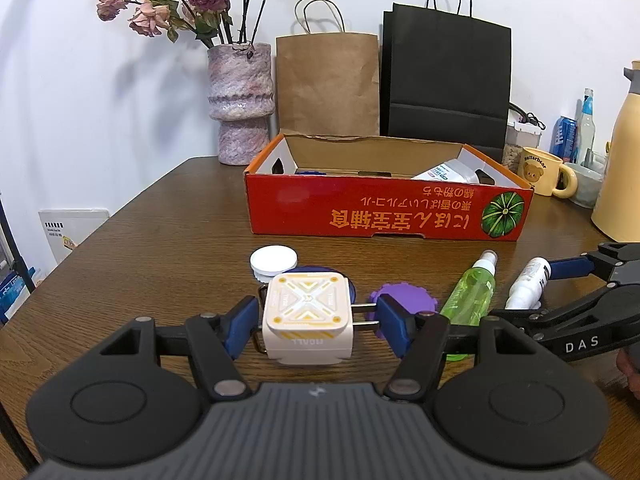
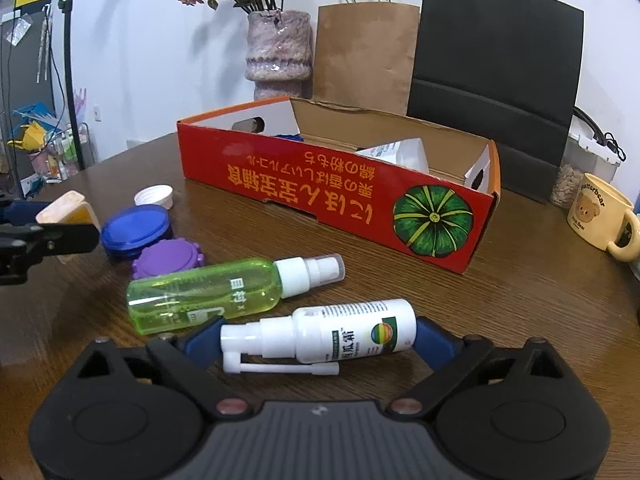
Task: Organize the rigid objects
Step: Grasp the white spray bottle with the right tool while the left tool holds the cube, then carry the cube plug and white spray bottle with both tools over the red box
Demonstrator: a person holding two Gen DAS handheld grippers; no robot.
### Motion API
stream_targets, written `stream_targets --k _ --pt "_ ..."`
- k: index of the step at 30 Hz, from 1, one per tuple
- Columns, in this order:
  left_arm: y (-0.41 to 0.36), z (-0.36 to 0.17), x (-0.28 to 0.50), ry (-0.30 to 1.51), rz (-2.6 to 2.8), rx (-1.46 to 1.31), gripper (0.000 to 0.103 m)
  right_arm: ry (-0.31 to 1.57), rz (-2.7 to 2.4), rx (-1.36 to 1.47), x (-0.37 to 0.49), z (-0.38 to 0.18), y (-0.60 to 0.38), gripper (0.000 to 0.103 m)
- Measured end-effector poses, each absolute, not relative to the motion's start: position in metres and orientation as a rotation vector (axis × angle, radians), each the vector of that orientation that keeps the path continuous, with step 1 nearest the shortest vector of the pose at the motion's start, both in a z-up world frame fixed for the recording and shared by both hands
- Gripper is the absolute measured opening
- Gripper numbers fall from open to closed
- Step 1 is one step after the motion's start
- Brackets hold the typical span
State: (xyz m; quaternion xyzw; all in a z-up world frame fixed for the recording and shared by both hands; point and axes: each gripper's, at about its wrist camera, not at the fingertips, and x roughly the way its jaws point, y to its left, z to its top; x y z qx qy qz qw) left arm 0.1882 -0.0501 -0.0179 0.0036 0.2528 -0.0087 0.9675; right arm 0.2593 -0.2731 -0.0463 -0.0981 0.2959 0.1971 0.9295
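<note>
Claws are working low over the brown wooden desk (image 1: 168,216): left claw (image 1: 318,320) is pinching a white cube-shaped charger (image 1: 308,322); right claw (image 2: 316,338) is straddling, spread, a white plastic spray bottle (image 2: 340,336).

Two spray bottles (image 2: 236,294), three lids (image 2: 134,230), one charger (image 1: 308,322), one box (image 1: 384,212), two bags (image 1: 328,84).

A brown wooden table (image 2: 520,300) carries a red cardboard box (image 2: 320,196), a green spray bottle (image 2: 200,296), a white spray bottle (image 2: 352,334), three lids – white (image 2: 154,196), blue (image 2: 134,232), purple (image 2: 166,258) – and a yellow mug (image 2: 600,216).
</note>
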Motion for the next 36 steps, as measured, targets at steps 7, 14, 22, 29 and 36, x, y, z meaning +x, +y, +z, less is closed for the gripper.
stream_targets --k 7,14,22,29,36 --pt "-0.049 -0.016 0.188 0.501 -0.021 0.002 0.066 0.558 0.373 -0.197 0.248 -0.042 -0.273 0.098" --pt "-0.049 -0.016 0.184 0.489 -0.017 0.001 0.066 0.530 0.347 -0.170 0.237 -0.038 -0.273 0.098" --pt "-0.049 -0.011 0.181 0.475 -0.025 -0.007 0.066 0.465 0.329 -0.120 0.217 -0.026 -0.273 0.098" --pt "-0.049 -0.004 0.180 0.465 -0.030 -0.013 0.066 0.422 0.326 -0.076 0.211 -0.013 -0.269 0.098" --pt "-0.051 0.013 0.183 0.437 -0.032 -0.016 0.066 0.383 0.330 -0.069 0.211 0.002 -0.261 0.098"
